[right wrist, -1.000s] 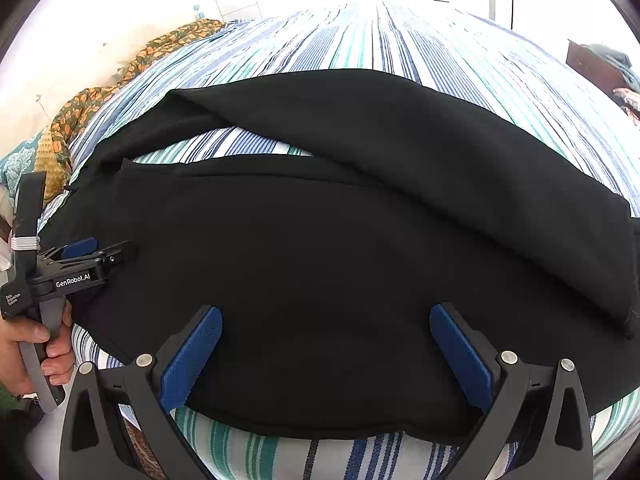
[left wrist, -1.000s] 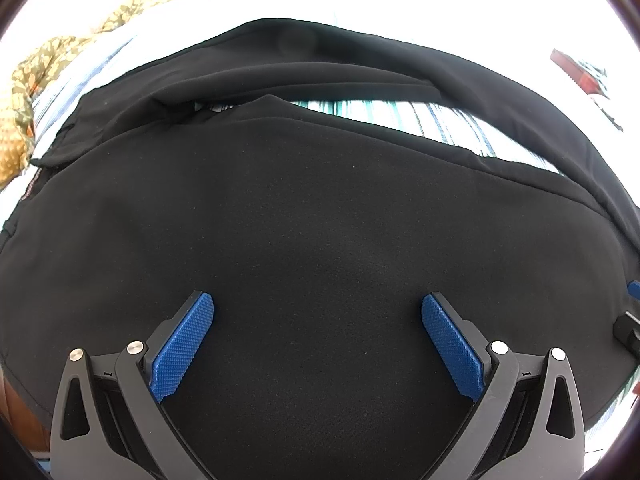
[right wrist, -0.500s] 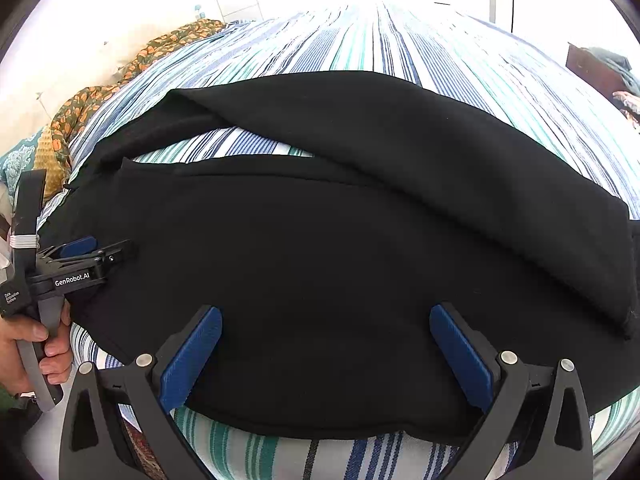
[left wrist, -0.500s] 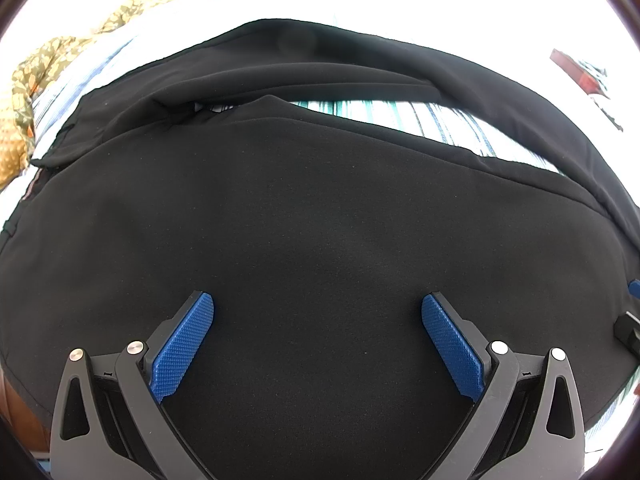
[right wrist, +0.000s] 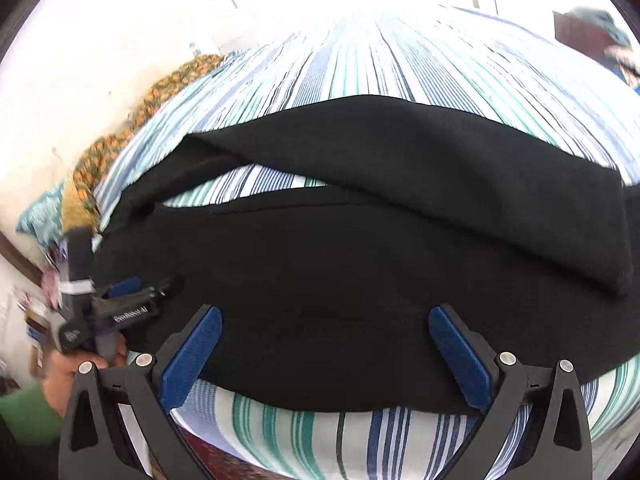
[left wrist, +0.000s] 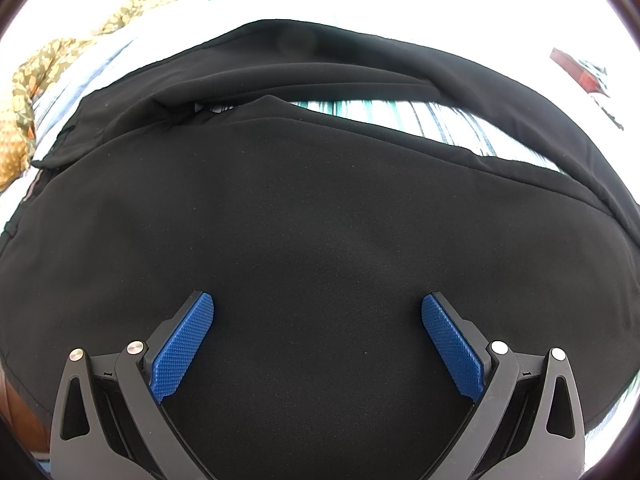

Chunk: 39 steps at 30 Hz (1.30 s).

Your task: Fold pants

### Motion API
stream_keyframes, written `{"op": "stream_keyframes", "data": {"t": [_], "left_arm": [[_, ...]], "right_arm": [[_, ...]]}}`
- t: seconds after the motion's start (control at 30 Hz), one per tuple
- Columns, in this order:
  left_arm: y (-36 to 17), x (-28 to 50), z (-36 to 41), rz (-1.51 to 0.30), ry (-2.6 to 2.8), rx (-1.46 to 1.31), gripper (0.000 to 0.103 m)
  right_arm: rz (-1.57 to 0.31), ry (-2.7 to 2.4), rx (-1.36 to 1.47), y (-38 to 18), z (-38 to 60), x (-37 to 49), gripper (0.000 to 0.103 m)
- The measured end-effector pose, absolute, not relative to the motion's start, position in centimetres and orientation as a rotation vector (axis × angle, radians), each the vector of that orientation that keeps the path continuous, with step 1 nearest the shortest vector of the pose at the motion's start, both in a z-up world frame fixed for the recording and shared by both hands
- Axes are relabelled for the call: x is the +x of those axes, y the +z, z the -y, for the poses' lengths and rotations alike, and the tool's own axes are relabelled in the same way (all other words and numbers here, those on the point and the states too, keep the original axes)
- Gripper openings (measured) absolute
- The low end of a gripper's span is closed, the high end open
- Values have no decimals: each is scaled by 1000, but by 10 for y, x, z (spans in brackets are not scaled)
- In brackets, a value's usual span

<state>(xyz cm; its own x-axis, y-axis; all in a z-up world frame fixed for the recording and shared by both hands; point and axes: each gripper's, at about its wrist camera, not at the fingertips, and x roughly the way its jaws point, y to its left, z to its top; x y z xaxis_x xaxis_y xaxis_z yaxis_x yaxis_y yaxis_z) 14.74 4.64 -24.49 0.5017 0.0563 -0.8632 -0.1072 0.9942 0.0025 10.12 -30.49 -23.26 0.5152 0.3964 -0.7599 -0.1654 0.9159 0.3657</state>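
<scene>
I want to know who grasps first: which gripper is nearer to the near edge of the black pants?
Right. The right gripper straddles the near edge of the black pants over the striped bedsheet; the left gripper sits further in, over the fabric.

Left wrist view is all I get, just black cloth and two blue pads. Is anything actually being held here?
Observer: No. The right wrist view shows the left gripper at the left end of the black pants, and I cannot see it pinching any cloth.
Operator: What is the cloth lying on?
Observer: A striped bedsheet that runs far beyond the pants; your view is washed out there.
Operator: And the other gripper?
Observer: The right gripper is wide open over the near edge of the pants, holding nothing.
Operator: Who holds the left one?
Observer: A bare hand with a green sleeve behind it.
</scene>
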Motion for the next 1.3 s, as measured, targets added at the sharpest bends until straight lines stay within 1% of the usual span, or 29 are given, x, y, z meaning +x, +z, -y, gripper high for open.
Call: {"op": "stream_keyframes", "data": {"t": [0.2, 0.37, 0.43, 0.47, 0.5, 0.53, 0.77, 0.8, 0.87, 0.93, 0.97, 1.0, 1.03, 1.1, 1.17, 1.23, 1.3], "left_arm": [[-245, 147, -46, -1040, 99, -53, 102], [-244, 142, -46, -1025, 98, -49, 102], [-244, 143, -47, -1028, 98, -47, 102], [-243, 144, -46, -1031, 98, -47, 102], [-243, 145, -47, -1033, 98, -47, 102], [-244, 147, -46, -1034, 98, -46, 102], [-246, 154, -49, -1031, 100, -40, 102], [-245, 155, -51, -1033, 99, -40, 102], [-243, 156, -51, -1055, 97, -41, 102], [-234, 153, -50, -1098, 86, -48, 102], [-229, 153, -50, -1125, 66, -48, 102], [-224, 155, -50, -1148, 35, -44, 102], [-218, 157, -51, -1163, 3, -45, 102], [-199, 166, -57, -1149, -52, -68, 102], [-173, 187, -72, -1107, -87, -125, 102], [-152, 220, -96, -1067, -83, -214, 102], [-144, 260, -123, -1059, -51, -330, 102]], "right_arm": [[-944, 317, 389, -217, 324, 88, 102], [-906, 296, 390, -210, 328, 78, 102], [-898, 274, 480, -215, 344, 78, 102], [-904, 253, 541, -221, 354, 81, 101], [-907, 235, 606, -227, 365, 83, 94], [-901, 224, 662, -230, 375, 85, 89], [-777, 39, 906, -237, 440, 99, 88], [-774, 19, 929, -239, 444, 101, 84], [-789, -26, 912, -241, 446, 107, 72], [-830, -65, 844, -240, 446, 113, 51], [-838, -79, 821, -238, 447, 114, 44], [-836, -85, 807, -237, 450, 115, 26], [-833, -88, 800, -236, 455, 115, 15], [-810, -68, 815, -231, 466, 114, 12], [-770, -13, 815, -213, 471, 112, 12], [-712, 72, 765, -182, 468, 109, 12], [-654, 163, 691, -145, 458, 104, 12]]}}
